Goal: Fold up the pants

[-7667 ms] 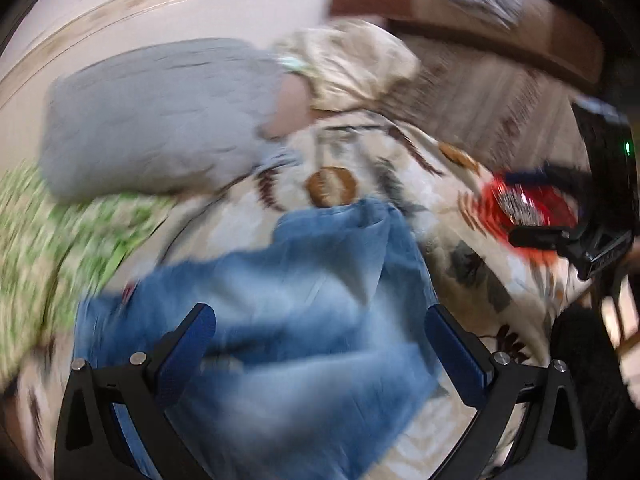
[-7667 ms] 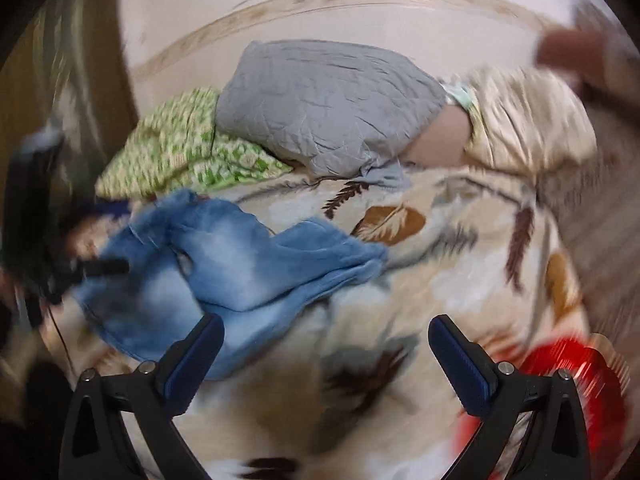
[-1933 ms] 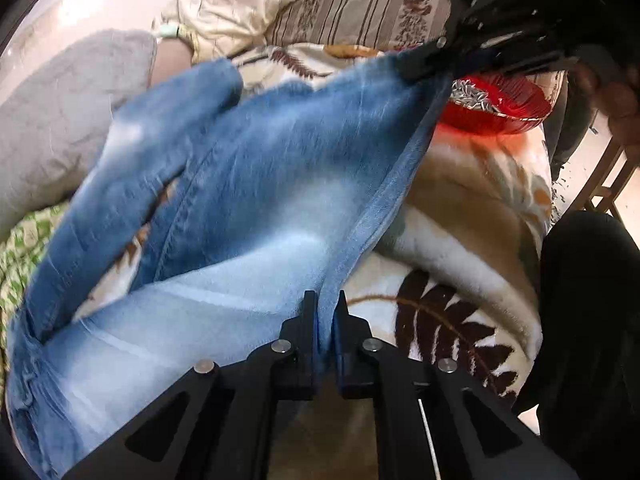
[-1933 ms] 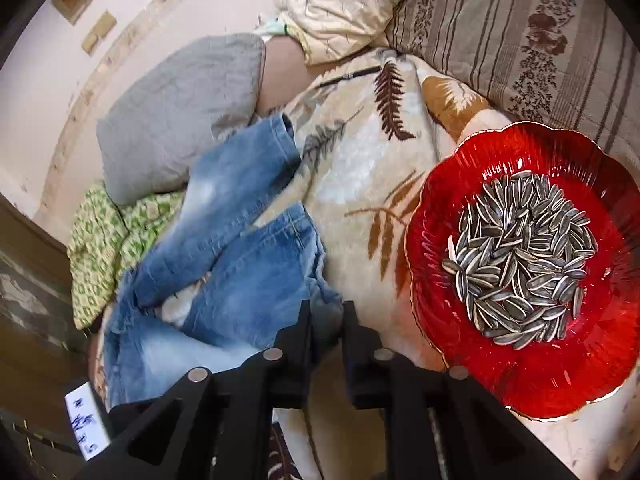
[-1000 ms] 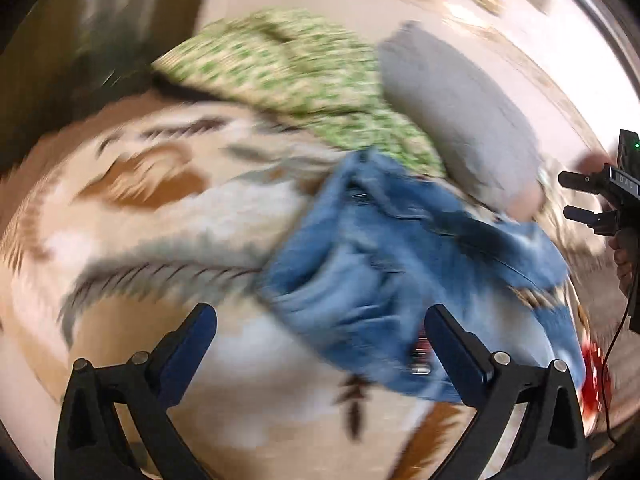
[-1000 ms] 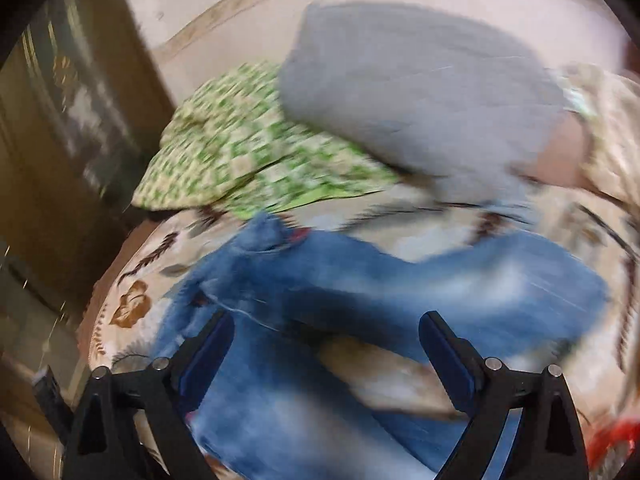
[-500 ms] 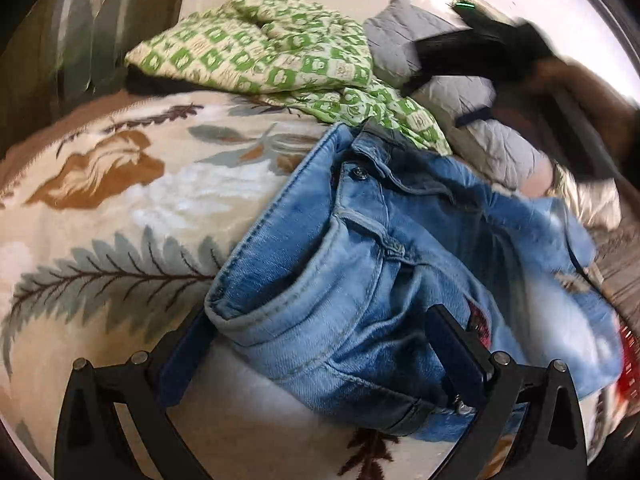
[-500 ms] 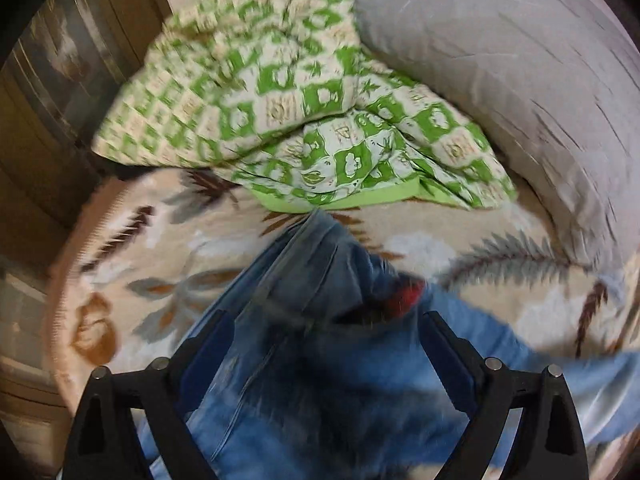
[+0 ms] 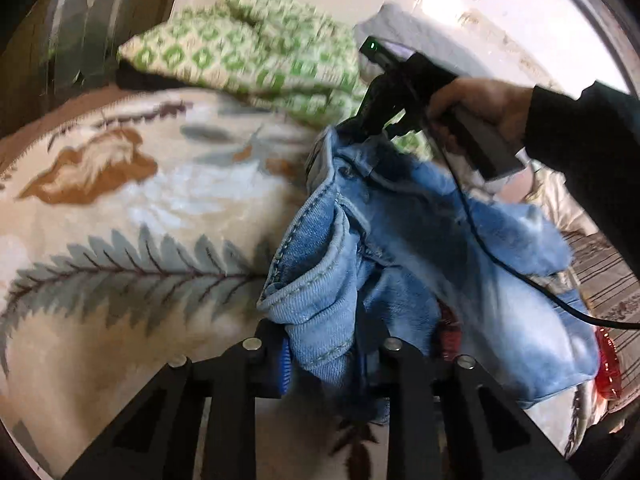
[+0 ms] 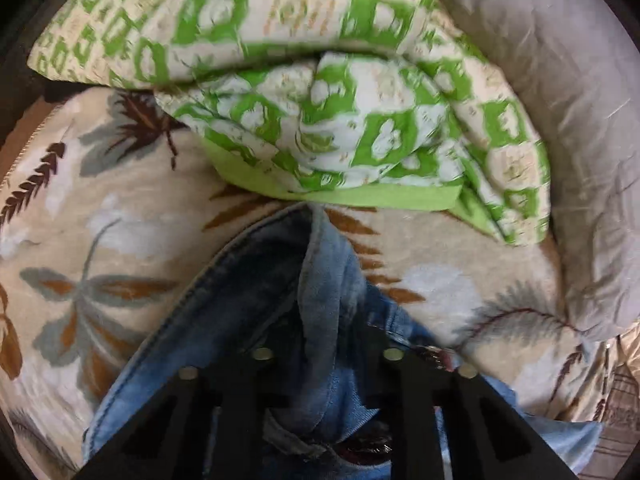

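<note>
Pants (image 9: 420, 240) waistband gripped: left gripper (image 9: 324, 364) and right gripper (image 10: 324, 364) jaws closing on denim between them; next, lift and spread

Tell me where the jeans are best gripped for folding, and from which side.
Grip the jeans at the thick stitched waistband, one gripper per end, from above. The left gripper and right gripper are closing there on bunched denim raised off the blanket.

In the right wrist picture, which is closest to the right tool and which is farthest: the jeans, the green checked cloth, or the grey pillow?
1. Jeans: bunched right between the closing right tool fingers.
2. Green checked cloth: beyond the jeans, upper middle.
3. Grey pillow: behind the cloth, curving along the right side.
</note>
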`<state>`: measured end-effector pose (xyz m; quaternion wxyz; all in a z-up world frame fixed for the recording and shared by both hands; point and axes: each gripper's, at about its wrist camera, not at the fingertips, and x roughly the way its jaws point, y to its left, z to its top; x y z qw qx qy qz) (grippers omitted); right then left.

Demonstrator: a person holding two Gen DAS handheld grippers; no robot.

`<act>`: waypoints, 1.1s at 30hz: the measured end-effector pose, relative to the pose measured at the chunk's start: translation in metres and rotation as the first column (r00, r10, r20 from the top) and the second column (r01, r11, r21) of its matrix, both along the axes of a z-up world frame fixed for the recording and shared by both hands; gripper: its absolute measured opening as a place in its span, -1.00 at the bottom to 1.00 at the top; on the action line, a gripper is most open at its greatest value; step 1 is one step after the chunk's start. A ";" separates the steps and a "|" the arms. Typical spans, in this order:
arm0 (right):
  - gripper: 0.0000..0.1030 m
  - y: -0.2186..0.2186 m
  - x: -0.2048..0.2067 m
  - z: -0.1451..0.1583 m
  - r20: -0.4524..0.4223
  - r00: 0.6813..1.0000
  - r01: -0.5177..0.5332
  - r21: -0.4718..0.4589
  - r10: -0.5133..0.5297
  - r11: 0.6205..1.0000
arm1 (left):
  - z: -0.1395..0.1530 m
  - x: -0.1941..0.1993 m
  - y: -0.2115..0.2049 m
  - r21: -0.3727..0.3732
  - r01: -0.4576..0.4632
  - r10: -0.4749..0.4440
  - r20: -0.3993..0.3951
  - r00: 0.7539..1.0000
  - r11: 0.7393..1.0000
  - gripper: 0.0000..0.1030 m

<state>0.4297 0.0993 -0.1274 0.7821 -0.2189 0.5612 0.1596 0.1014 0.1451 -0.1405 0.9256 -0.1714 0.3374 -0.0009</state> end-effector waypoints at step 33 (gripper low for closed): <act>1.00 0.011 -0.046 0.117 0.203 0.977 0.019 0.226 -0.066 0.974 | 0.040 -0.044 0.063 -0.097 -0.282 0.295 0.157 0.943 0.954 1.00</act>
